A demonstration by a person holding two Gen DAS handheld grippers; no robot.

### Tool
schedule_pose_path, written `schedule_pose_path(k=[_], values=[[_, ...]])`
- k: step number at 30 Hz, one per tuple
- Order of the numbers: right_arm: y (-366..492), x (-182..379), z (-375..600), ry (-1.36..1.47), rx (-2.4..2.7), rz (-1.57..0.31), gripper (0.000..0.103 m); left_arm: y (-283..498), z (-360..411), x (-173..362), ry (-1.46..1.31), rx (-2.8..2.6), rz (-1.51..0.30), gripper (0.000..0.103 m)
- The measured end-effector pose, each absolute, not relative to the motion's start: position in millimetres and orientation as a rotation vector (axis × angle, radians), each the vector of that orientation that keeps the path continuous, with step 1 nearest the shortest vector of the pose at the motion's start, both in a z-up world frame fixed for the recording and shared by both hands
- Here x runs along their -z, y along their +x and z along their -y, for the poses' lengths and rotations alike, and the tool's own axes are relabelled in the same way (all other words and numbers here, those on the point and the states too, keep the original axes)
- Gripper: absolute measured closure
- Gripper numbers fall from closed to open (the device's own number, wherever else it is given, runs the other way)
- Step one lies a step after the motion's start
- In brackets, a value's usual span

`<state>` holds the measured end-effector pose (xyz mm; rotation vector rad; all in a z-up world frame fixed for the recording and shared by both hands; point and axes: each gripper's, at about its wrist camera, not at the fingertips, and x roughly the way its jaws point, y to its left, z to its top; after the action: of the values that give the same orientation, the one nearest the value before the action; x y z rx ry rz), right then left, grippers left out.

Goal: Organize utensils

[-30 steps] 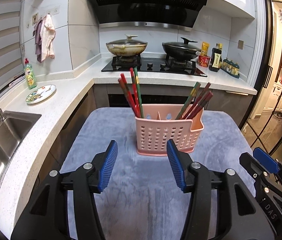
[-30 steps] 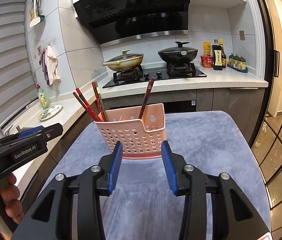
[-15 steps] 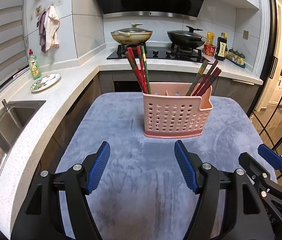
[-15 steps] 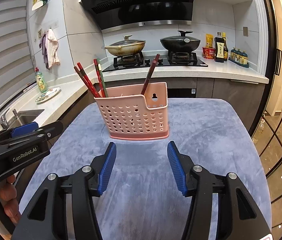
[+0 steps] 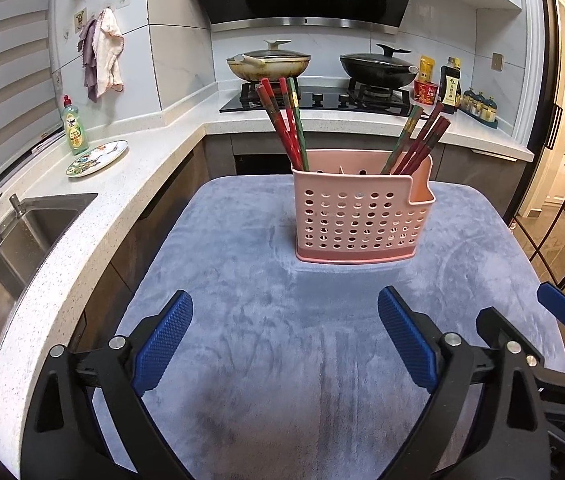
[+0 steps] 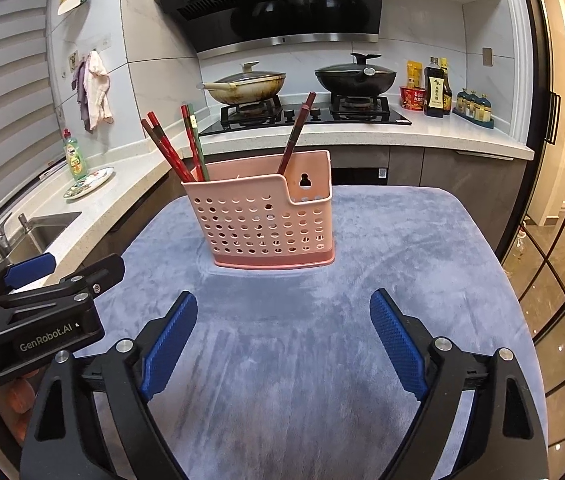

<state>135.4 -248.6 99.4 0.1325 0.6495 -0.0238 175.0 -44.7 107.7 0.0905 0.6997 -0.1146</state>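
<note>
A pink perforated utensil holder (image 5: 358, 216) stands upright on the grey-blue cloth (image 5: 282, 360); it also shows in the right wrist view (image 6: 266, 224). Red and green chopsticks (image 5: 286, 124) lean in its left compartment, and more chopsticks (image 5: 418, 140) lean in its right compartment. My left gripper (image 5: 284, 338) is open and empty, well short of the holder. My right gripper (image 6: 282, 336) is open and empty, also short of it. The left gripper's side shows in the right wrist view (image 6: 62, 276), and the right gripper's side shows in the left wrist view (image 5: 522, 328).
A white counter (image 5: 94, 216) runs along the left with a sink (image 5: 14, 240), a patterned plate (image 5: 96, 153) and a green soap bottle (image 5: 74, 126). A stove (image 5: 318, 98) with two pans is behind. Glass doors (image 5: 562, 160) stand to the right.
Both grippers have pulled back from the holder and their jaws have opened wider. The holder and chopsticks have stayed in place.
</note>
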Motion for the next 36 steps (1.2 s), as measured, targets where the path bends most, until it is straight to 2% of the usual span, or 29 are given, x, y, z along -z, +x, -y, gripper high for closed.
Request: schedule_pose_path(k=[6,10,36], values=[[136.1,-98.3,252.4,0.139,0.039,-0.652,0.017,174.9,47.0,-104.5,0.104,0.111,-0.705,0.011],[136.3,-96.4,253.9,0.139,0.046,-0.656,0.006,175.9,45.2,-102.7,0.098,0.104,-0.713,0.010],[142.3,-86.9,252.2,0.110,0.063,-0.689,0.006,181.4,45.7,-90.9,0.104,0.090,-0.749,0.009]])
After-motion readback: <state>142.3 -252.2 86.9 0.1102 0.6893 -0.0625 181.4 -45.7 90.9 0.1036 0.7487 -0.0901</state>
